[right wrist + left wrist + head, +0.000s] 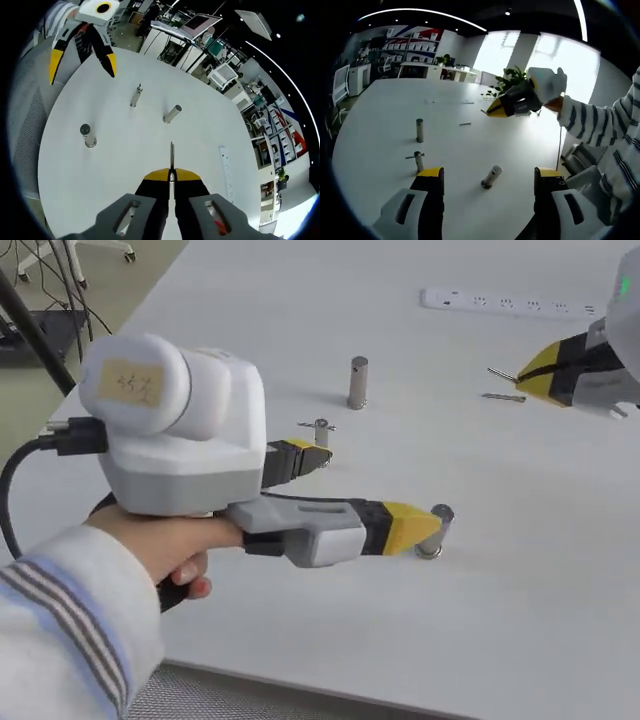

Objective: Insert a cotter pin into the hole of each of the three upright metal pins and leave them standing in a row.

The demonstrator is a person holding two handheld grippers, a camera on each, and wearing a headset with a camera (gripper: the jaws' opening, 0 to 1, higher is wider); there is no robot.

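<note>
Three metal pins stand on the white table (520, 570). The far pin (357, 382) is bare. The middle pin (321, 430) carries a cotter pin through its top. The near pin (435, 530) leans slightly and lies between the jaws of my open left gripper (380, 490), close to the lower fingertip. In the left gripper view that pin (491, 177) touches neither jaw. My right gripper (520, 373) hovers at the far right, shut on a cotter pin (171, 155) that sticks out ahead of its tips. A loose cotter pin (503, 397) lies on the table below it.
A white power strip (510, 305) lies along the far edge of the table. The table's near edge runs just below the hand holding the left gripper. Chairs, cables and shelves stand off the table.
</note>
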